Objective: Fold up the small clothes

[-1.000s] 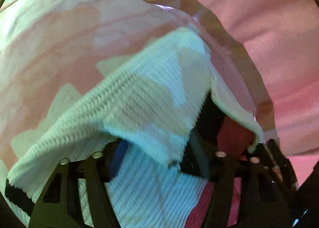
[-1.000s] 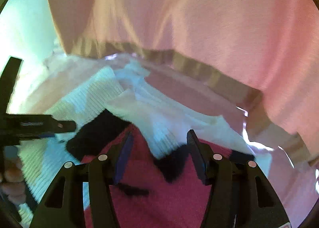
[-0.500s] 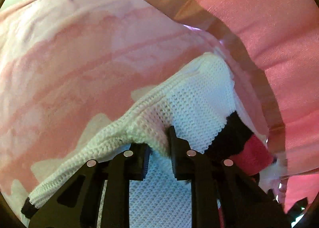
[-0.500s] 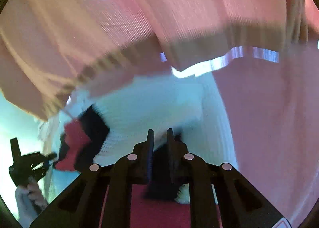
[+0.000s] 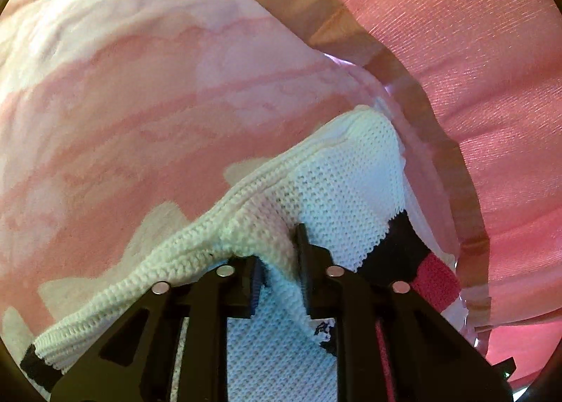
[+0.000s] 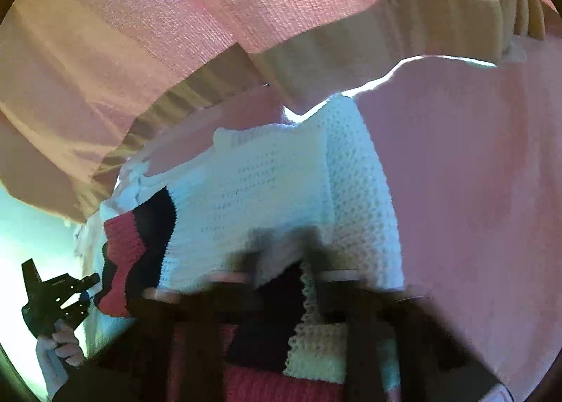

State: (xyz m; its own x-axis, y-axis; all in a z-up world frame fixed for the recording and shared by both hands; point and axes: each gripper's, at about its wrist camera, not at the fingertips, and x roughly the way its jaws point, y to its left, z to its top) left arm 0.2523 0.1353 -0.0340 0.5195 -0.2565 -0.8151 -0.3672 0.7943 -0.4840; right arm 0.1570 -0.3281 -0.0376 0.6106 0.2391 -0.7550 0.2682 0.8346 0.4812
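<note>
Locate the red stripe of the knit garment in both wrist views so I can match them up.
Left wrist view: the red stripe sits at lower right, right of the left gripper, beside the black band.
Right wrist view: the same stripe sits at lower left, above the other gripper seen at the left edge.
Shared landmark: the white knit panel, bordered by that black band.

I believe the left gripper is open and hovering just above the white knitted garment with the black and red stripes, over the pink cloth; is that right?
Not quite. The left gripper is not open or hovering: the left wrist view shows its jaws shut on a bunched fold of the white knitted garment. The rest stands: the garment has black and red stripes and lies over the pink cloth.
</note>
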